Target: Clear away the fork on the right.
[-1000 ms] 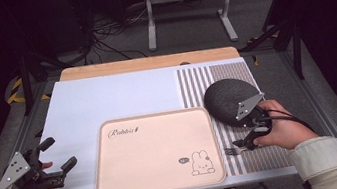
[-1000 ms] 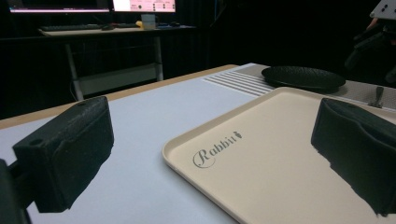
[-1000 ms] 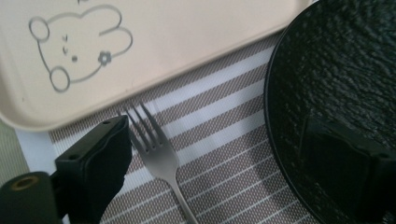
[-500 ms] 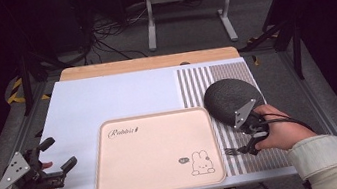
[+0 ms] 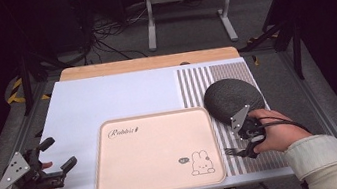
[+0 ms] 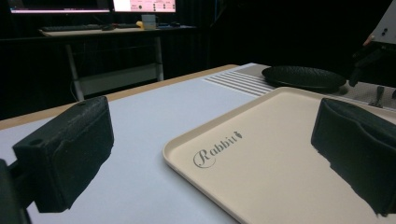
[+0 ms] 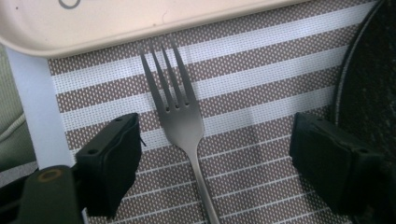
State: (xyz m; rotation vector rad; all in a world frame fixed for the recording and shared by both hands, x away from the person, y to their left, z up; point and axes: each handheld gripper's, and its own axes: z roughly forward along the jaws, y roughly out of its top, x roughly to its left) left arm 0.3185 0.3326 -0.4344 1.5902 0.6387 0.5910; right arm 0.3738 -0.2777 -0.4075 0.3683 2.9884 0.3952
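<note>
Straddling the fork [image 7: 180,116] with jaws spread wide, the right gripper [image 7: 215,161] needed to drop squarely and pinch its neck, while the left gripper [image 5: 53,165] rested spread and idle.

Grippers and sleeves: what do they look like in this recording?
Both grippers, left and right, are black, each topped by a grey three-cornered plate. Chunky black jaw pads. A dark cable loops from the right one. The person wears pale, light-coloured sleeves.

Table [image 5: 106,98] is viewed from above, near edge. Left gripper view skims low across tray [image 6: 280,158]. Right gripper view looks close down; tray rim [image 7: 140,28] is shared.
</note>
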